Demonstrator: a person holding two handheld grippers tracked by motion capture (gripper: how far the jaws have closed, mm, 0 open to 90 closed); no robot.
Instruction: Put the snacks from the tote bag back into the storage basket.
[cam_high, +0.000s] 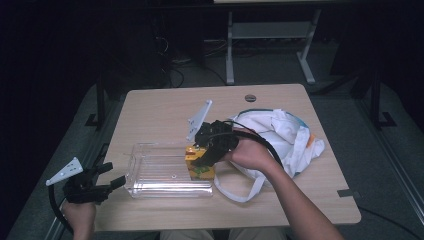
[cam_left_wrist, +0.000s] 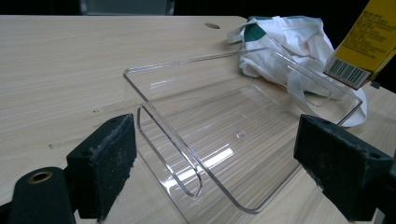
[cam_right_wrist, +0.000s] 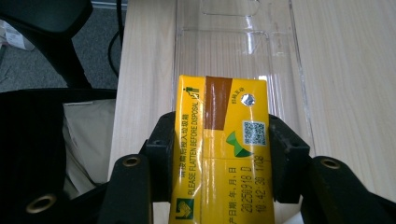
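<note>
Operator: Right gripper view is showing what?

Manual: Right gripper (cam_right_wrist: 219, 154) is pinching the yellow cardboard drink carton (cam_right_wrist: 219, 154) above the clear plastic tray (cam_right_wrist: 233, 42); left gripper (cam_left_wrist: 215, 163) is waiting spread. Lower squarely.

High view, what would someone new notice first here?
The yellow drink carton, clamped in the right gripper over the right end of the clear plastic tray at the table's middle. Next, the white cloth bag crumpled to the tray's right, and the left gripper, open, at the table's left edge.
</note>
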